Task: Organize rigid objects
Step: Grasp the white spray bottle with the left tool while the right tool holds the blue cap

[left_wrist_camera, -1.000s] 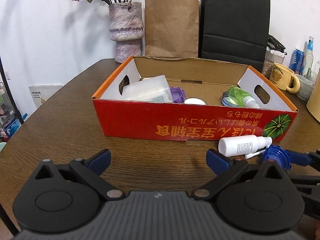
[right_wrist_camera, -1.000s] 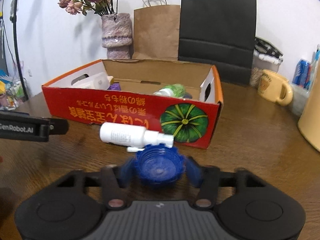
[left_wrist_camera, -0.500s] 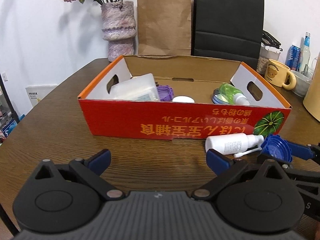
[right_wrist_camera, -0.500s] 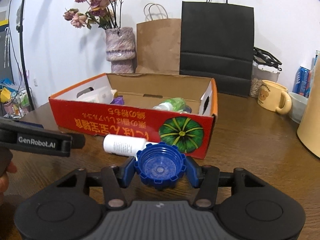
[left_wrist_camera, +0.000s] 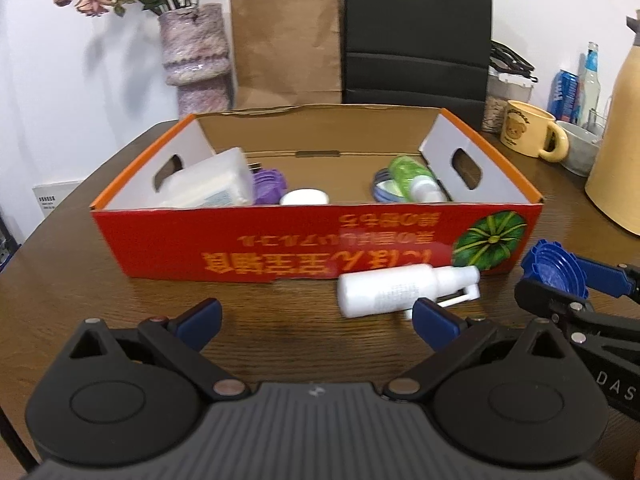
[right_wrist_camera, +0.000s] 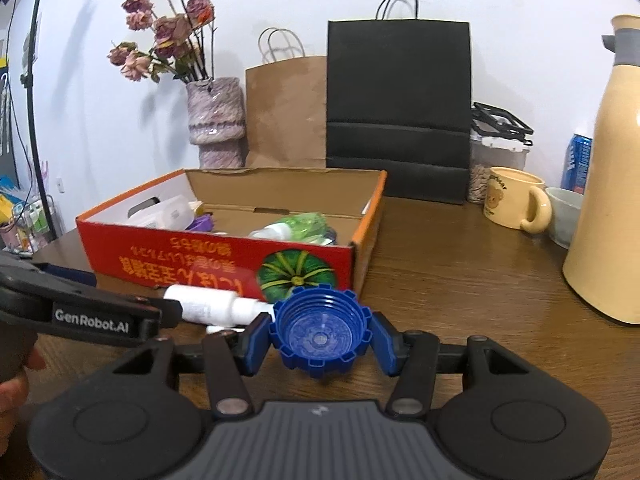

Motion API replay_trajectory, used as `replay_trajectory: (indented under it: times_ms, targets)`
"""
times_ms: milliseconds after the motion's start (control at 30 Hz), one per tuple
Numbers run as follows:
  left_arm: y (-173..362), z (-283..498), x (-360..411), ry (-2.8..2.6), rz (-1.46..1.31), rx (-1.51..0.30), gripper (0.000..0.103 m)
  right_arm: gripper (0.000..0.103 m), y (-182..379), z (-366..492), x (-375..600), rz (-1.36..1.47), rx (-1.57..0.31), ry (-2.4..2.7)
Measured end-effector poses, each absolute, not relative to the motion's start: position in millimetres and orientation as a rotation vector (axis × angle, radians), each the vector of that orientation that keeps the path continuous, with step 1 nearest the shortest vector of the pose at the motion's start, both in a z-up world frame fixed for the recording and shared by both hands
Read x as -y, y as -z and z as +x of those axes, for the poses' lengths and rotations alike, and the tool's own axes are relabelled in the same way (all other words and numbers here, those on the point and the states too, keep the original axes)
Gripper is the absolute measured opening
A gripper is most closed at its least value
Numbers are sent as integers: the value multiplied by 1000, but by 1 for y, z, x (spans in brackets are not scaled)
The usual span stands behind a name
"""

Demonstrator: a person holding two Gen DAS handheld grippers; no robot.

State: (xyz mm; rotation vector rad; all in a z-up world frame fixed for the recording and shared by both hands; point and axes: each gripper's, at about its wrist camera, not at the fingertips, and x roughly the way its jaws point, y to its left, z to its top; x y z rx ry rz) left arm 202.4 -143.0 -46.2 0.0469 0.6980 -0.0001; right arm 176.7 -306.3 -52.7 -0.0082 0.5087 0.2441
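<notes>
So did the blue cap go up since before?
Yes. The blue cap, clamped in the right hand-held gripper, rose: earlier it sat below the red box front; now its top overlaps the pumpkin picture.

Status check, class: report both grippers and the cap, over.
Right gripper shut on ridged blue plastic cap. Left gripper open, empty. White spray bottle lying before red cardboard box.

Both grippers, left and right, have black ribbed bodies, round discs, silver screws, blue fingertips; "GenRobot.AI" lettering.
</notes>
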Motion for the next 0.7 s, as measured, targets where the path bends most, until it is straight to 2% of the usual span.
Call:
replay_trajectory:
  times_ms: [700]
  targets:
    - [59, 229, 209, -49, 24, -708, 103, 52, 55, 188, 369, 32, -480, -159]
